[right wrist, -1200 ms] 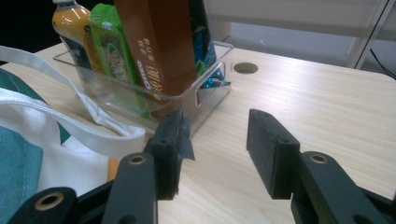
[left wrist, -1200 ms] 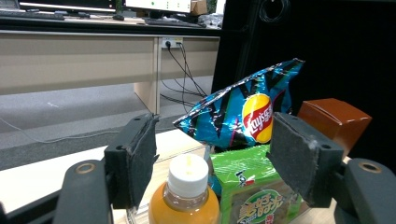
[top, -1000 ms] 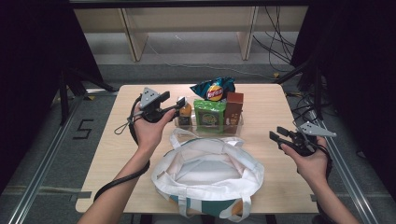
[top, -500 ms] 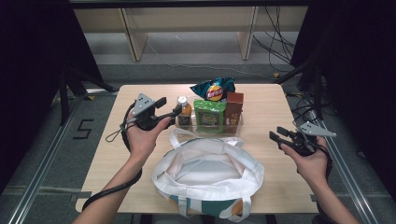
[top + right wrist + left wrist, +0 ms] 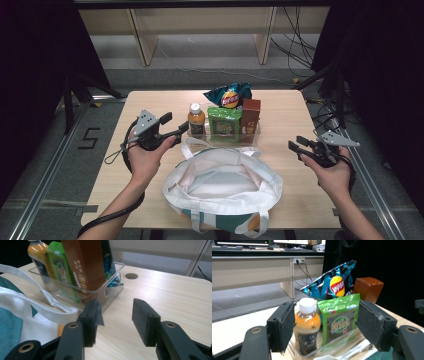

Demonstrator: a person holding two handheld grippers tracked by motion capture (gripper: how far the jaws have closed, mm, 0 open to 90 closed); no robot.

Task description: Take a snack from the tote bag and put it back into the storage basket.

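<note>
We find the left gripper [image 5: 176,131] with its jaws spread wide and nothing between the pads; in the left gripper view they frame the orange drink bottle [image 5: 307,328] and the green packet [image 5: 338,320] from a short way off, touching neither. The right gripper [image 5: 296,147] holds its jaws apart as well, empty, over bare wood near the right edge of the table [image 5: 285,107].

The goods stand together in a clear tray [image 5: 110,291] at the middle of the table: the bottle at the left end, the green packet beside it, a brown carton [image 5: 250,116] at the right end, and a blue crisp bag [image 5: 228,95] behind them. All four appear to be in place and upright or leaning.

Just in front of the tray lies the white tote bag [image 5: 222,187], mouth open towards the camera, one handle draped against the tray's near wall. We see nothing inside it.

Our judgement: packing has not begun. No item has been gripped or lifted. The left gripper is lined up on the bottle, likely the first pick; all four items remain to be transferred
</note>
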